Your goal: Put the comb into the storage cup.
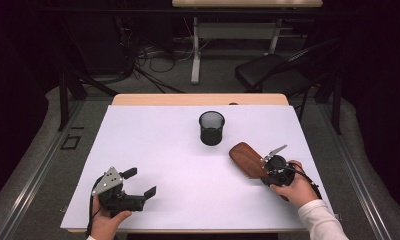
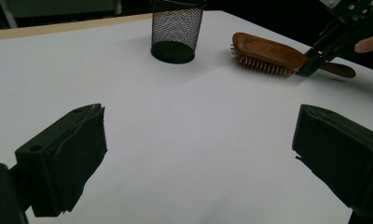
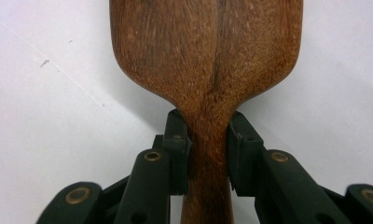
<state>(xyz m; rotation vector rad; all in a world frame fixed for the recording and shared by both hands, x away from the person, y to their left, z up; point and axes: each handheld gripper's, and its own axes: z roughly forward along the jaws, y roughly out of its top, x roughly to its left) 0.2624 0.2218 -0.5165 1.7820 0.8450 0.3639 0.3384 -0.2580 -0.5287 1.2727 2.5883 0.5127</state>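
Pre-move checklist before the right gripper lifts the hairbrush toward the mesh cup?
1. Right gripper clamped on the hairbrush handle neck: ok.
2. Brush bristles down, back up: ok.
3. Mesh pencil cup upright, mouth open: ok.
4. Table between brush and cup free of obstacles: ok.
5. Left gripper open, holding nothing, well away from the brush: ok.
6. Grip firm enough to prevent slipping: cannot tell.
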